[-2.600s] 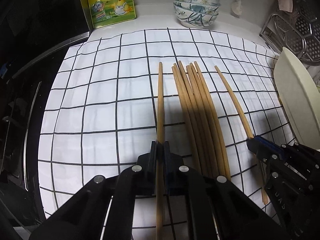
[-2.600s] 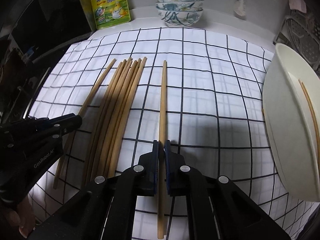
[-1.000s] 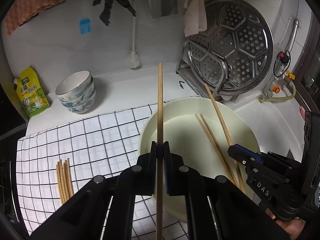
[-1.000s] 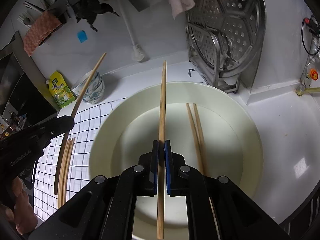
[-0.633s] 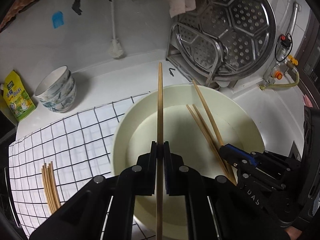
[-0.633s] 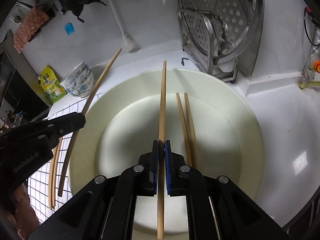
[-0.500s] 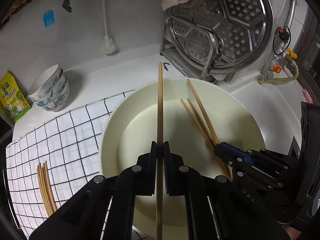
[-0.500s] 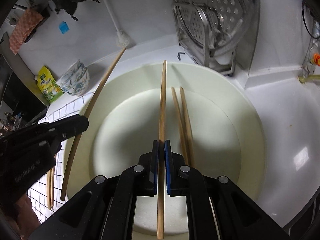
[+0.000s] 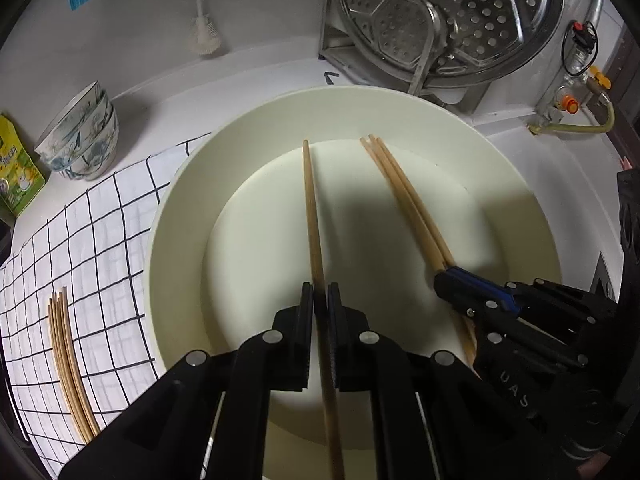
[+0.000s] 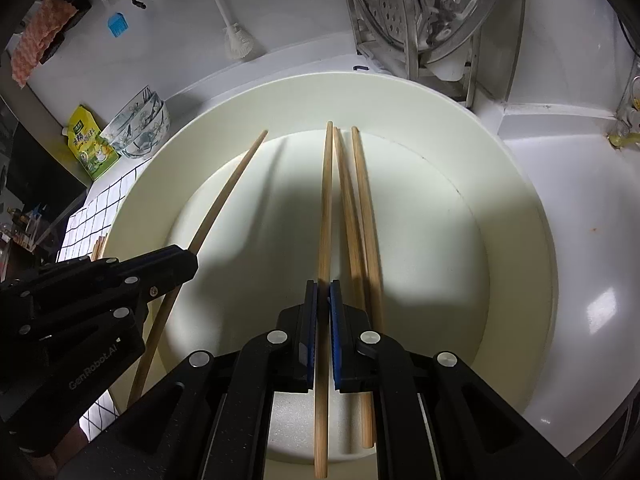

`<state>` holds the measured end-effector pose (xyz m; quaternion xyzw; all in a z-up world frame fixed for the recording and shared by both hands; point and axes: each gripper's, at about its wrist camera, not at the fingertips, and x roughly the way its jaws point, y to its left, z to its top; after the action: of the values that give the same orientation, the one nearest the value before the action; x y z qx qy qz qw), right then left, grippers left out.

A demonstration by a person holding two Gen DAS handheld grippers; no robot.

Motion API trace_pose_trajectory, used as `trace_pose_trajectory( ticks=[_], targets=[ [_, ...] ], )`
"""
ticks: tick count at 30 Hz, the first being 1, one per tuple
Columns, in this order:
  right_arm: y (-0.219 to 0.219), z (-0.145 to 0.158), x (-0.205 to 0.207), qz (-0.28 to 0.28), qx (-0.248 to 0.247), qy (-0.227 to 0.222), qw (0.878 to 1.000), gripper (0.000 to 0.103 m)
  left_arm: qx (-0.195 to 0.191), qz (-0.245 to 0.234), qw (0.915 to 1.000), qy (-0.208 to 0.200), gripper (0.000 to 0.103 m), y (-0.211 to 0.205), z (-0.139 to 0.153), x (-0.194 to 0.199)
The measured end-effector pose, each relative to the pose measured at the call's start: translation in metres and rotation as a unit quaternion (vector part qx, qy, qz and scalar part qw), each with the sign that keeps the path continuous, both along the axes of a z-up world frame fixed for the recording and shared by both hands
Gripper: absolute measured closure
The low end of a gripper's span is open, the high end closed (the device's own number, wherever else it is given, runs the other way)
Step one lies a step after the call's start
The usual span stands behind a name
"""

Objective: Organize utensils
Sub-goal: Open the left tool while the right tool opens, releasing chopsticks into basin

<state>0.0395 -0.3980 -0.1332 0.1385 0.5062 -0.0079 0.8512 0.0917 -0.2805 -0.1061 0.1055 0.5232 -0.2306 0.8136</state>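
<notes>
Over the cream basin (image 10: 516,216), the left gripper (image 9: 319,312) and the right gripper (image 10: 323,300) are each clamped on one wooden chopstick (image 10: 325,216), gripped near mid-length. These look light, stiff and smooth, so they may pivot or slip unless pinched near the balance point. Inside the basin lie two loose chopsticks (image 10: 362,216); a bundle of chopsticks (image 9: 68,364) lies outside it on the checked cloth (image 9: 104,220).

Stacked patterned bowls (image 9: 80,136) beside yellow-green pouch (image 9: 18,176); perforated steel steamer tray (image 9: 452,20) upright behind; checked cloth (image 9: 80,240) left.
</notes>
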Motion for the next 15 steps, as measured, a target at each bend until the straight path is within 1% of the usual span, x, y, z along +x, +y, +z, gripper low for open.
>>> trace_pose_trajectory(
  ticks=[2, 3, 4, 5, 6, 7, 11, 13, 15],
  targets=[
    [0.000, -0.001, 0.000, 0.000, -0.001, 0.001, 1.000, 0.097, 0.001, 0.003, 1.0000, 0.001, 0.093, 0.000, 0.000, 0.000],
    [-0.001, -0.001, 0.001, -0.002, 0.000, 0.001, 1.000, 0.096, 0.001, 0.005, 1.0000, 0.001, 0.091, 0.000, 0.001, 0.000],
    [-0.002, 0.001, 0.000, -0.005, 0.002, -0.001, 1.000, 0.089, 0.001, 0.008, 1.0000, -0.001, 0.081, 0.001, 0.002, 0.000],
    [-0.003, 0.002, 0.000, -0.008, 0.004, -0.004, 1.000, 0.085, 0.000, 0.010, 0.9999, -0.004, 0.069, 0.002, 0.004, -0.001],
    [-0.003, 0.005, -0.001, -0.009, 0.003, -0.008, 1.000, 0.083, 0.000, 0.013, 0.9999, -0.009, 0.064, 0.004, 0.007, -0.002],
    [-0.002, 0.008, -0.002, -0.009, -0.001, -0.013, 1.000, 0.083, -0.001, 0.017, 0.9997, -0.017, 0.059, 0.005, 0.011, -0.002],
    [-0.001, 0.015, -0.006, -0.008, -0.002, -0.019, 1.000, 0.083, -0.006, 0.027, 0.9992, -0.028, 0.058, 0.013, 0.021, -0.002],
    [0.001, 0.017, -0.008, -0.008, -0.002, -0.021, 1.000, 0.083, -0.008, 0.032, 0.9988, -0.035, 0.055, 0.019, 0.026, -0.003],
    [0.002, 0.020, -0.010, -0.008, -0.002, -0.024, 1.000, 0.083, -0.011, 0.036, 0.9986, -0.037, 0.054, 0.026, 0.031, -0.003]
  ],
)
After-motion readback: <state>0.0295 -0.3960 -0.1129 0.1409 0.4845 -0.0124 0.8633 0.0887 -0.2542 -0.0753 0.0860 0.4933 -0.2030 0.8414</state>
